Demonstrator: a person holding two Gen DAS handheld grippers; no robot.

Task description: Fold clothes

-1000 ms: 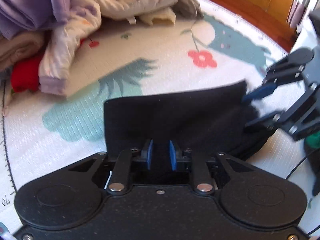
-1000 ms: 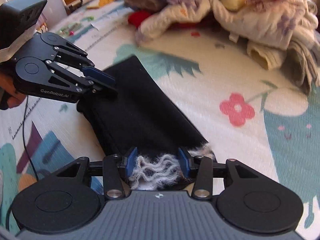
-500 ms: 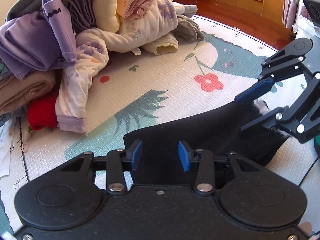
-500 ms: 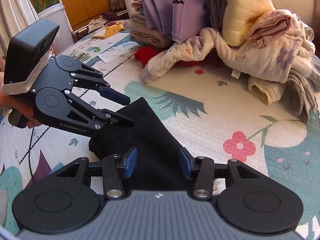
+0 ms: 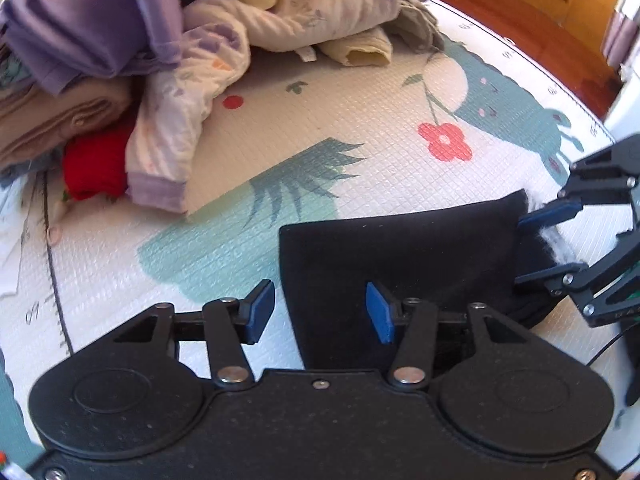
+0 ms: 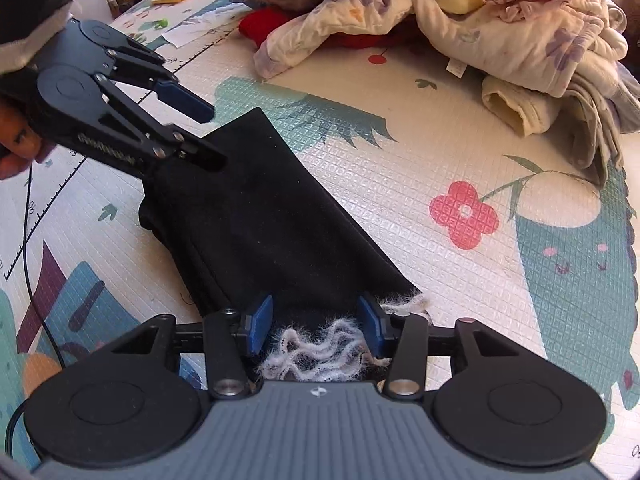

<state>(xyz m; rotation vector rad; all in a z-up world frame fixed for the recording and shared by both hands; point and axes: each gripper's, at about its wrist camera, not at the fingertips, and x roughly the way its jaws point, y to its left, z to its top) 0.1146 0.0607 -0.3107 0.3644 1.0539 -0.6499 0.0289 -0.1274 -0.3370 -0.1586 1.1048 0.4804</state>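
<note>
A black garment (image 5: 400, 248) lies folded flat on the play mat, with a white fuzzy fringe (image 6: 320, 348) at one end. My left gripper (image 5: 320, 312) hovers over the garment's plain end. Its jaws are opening, the cloth's edge lies below the gap, and neither blue pad touches it. In the right wrist view the left gripper (image 6: 214, 136) hangs just above that far end. My right gripper (image 6: 316, 322) stands wide over the fringe end, and its pads do not press the fabric. From the left wrist view the right gripper (image 5: 520, 252) straddles the garment's right end.
A heap of unfolded clothes (image 5: 200, 40) in purple, cream and beige, with a red piece (image 5: 96, 168), lies at the back of the printed mat (image 5: 360, 100). Wooden floor (image 5: 500, 12) borders the mat. A black cable (image 6: 36, 280) trails at the left, near a hand (image 6: 16, 136).
The left gripper's jaws went from narrow on the black cloth to wide apart, and it lifted off the garment, which now lies flat. The right gripper stayed over the fringe end.
</note>
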